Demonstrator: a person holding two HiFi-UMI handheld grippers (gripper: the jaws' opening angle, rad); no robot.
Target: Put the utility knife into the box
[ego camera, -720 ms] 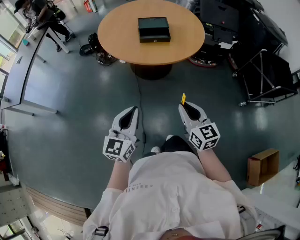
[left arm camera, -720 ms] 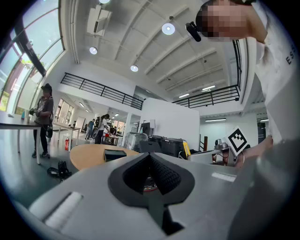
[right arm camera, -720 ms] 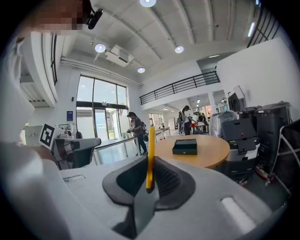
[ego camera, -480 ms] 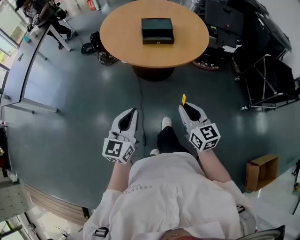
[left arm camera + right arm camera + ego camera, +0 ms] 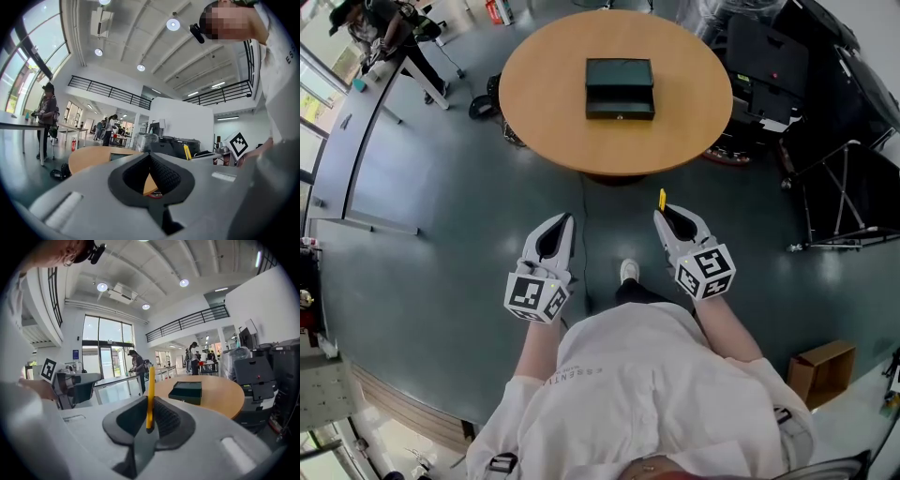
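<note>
A dark green box [image 5: 620,88] lies open on the round wooden table [image 5: 553,103] ahead of me; the right gripper view shows the box [image 5: 186,392] on that table [image 5: 218,397] too. My right gripper [image 5: 662,214] is shut on a slim yellow utility knife [image 5: 663,199], which stands upright between the pads [image 5: 150,397]. It hangs over the floor, short of the table's near edge. My left gripper [image 5: 567,219] is level with it on the left, shut with nothing in it [image 5: 150,155]. The knife [image 5: 187,152] also shows in the left gripper view.
Black equipment and a folded stand [image 5: 839,178] crowd the floor right of the table. A cardboard box [image 5: 821,371] sits on the floor at lower right. A long desk [image 5: 337,141] with people beside it runs along the left. A cable [image 5: 581,225] trails across the floor.
The table and box have come nearer and lower in the head view as the person walks toward them. Both grippers keep their pose, and the knife stays gripped.
</note>
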